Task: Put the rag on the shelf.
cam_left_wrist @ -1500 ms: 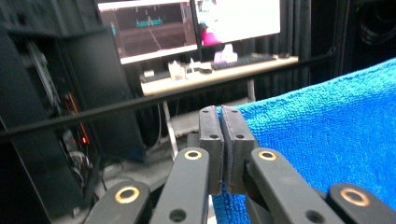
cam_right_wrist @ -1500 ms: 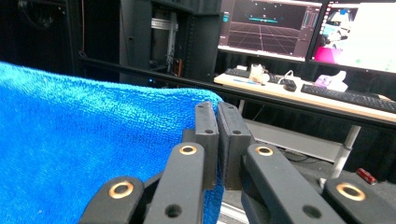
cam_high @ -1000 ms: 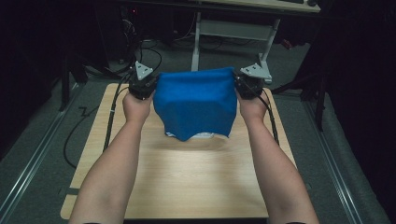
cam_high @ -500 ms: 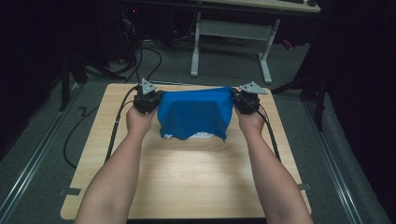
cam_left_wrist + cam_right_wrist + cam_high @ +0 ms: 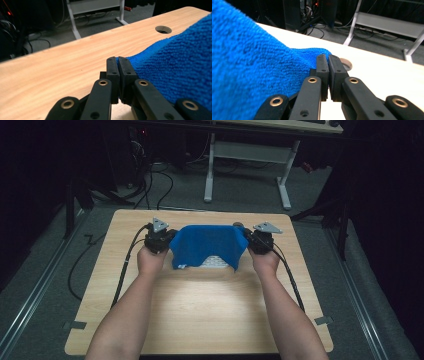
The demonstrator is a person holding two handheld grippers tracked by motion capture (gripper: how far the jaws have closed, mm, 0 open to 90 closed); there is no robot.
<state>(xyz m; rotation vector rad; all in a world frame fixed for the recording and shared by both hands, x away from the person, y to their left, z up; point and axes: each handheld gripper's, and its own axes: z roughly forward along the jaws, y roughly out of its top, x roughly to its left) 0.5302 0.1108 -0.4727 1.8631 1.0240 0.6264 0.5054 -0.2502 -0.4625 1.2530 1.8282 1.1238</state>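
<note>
Left gripper (image 5: 167, 239) and right gripper (image 5: 248, 239), each held in one hand, have their jaws closed tight on opposite far corners of a blue cloth (image 5: 207, 246). Stretched between the two grippers, the cloth spans the far half of the wooden table (image 5: 200, 315), its near edge drooping toward the tabletop. A round hole (image 5: 163, 29) in the table lies just beyond the cloth. Both forearms enter from the near edge.

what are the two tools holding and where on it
A blue towel: the left tool and the right tool each pinch one far corner.
</note>
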